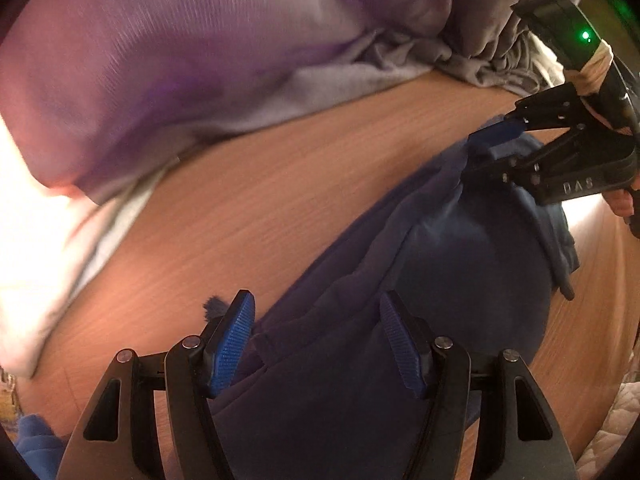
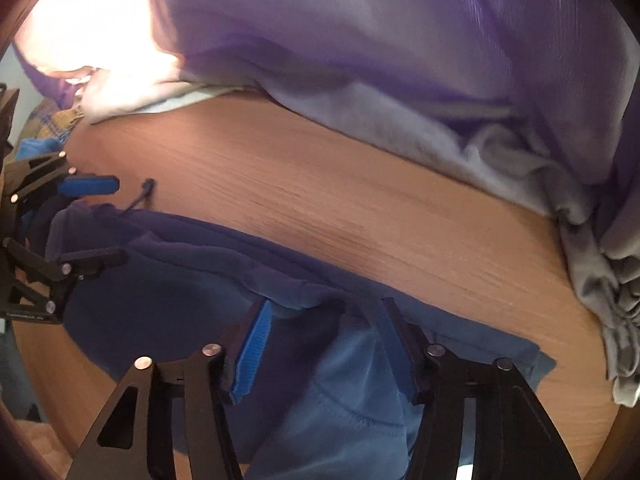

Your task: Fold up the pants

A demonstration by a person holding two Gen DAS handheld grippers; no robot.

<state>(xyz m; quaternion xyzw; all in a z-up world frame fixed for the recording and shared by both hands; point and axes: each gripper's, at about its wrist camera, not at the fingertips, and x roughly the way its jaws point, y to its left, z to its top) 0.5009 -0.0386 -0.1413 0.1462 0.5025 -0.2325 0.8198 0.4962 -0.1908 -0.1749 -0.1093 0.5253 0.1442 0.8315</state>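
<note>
The blue pants (image 1: 440, 280) lie bunched in a long rumpled strip on the wooden table (image 1: 280, 184); seen from the right wrist camera the same pants (image 2: 180, 276) run from nine o'clock across to about four o'clock, one flat lighter-blue edge lying smooth on the wood at the four o'clock end. A dark drawstring (image 2: 142, 196) trails off the cloth onto the bare wood near ten o'clock.

The left gripper (image 1: 318, 340) sits over the near end of the pants with its blue-padded fingers spread wide; cloth lies between them, yet neither pad presses on it. From the right wrist camera the left gripper (image 2: 100, 220) shows at nine o'clock, jaws apart, one finger above the folds and one lying on them.

The right gripper (image 2: 324, 344) likewise has its jaws parted, astride a ridge of blue fabric that rises between the fingers; whether the right-hand pad touches the cloth I cannot tell. In the left wrist view the right gripper (image 1: 486, 146) comes in from two o'clock, fingertips at the far end of the bundle, a green light on its body.

Beyond the pants, across a band of bare wood, a heap of purple cloth (image 1: 140, 80) and grey cloth (image 1: 460, 56) fills the twelve o'clock side.
</note>
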